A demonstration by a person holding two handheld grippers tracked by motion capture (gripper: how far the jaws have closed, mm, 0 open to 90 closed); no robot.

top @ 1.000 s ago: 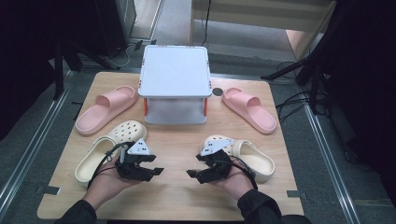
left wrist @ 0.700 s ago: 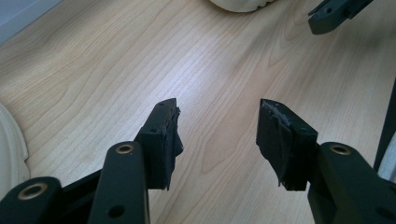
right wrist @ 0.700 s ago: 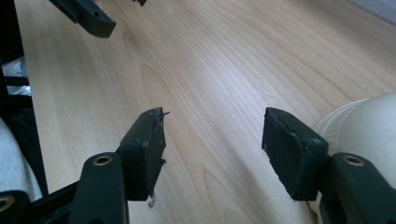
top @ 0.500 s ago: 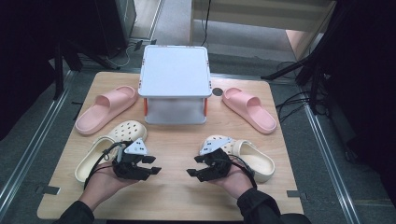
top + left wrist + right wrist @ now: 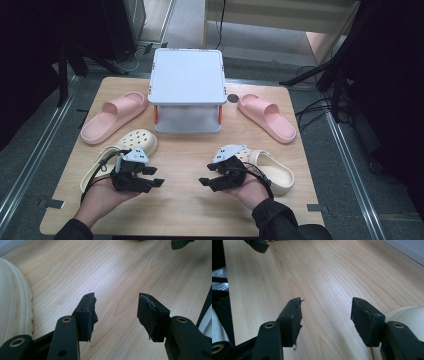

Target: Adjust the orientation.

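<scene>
Sitting mid-table (image 5: pixel 185 150): white box (image 5: pixel 187 95) as landmark. Pink slides (image 5: pixel 114 116) (image 5: pixel 266 116) flanking box left and right. Cream clogs (image 5: pixel 131 145) (image 5: pixel 272 170) nearer than box, just beside each gripper. Left gripper (image 5: pixel 156 177), right gripper (image 5: pixel 204 176) facing each other: jaws spread, nothing between; left just reopening a bit.

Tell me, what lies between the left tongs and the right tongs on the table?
Bare wood of the table, in the high view: left tongs and right tongs face each other, both open and empty.
</scene>
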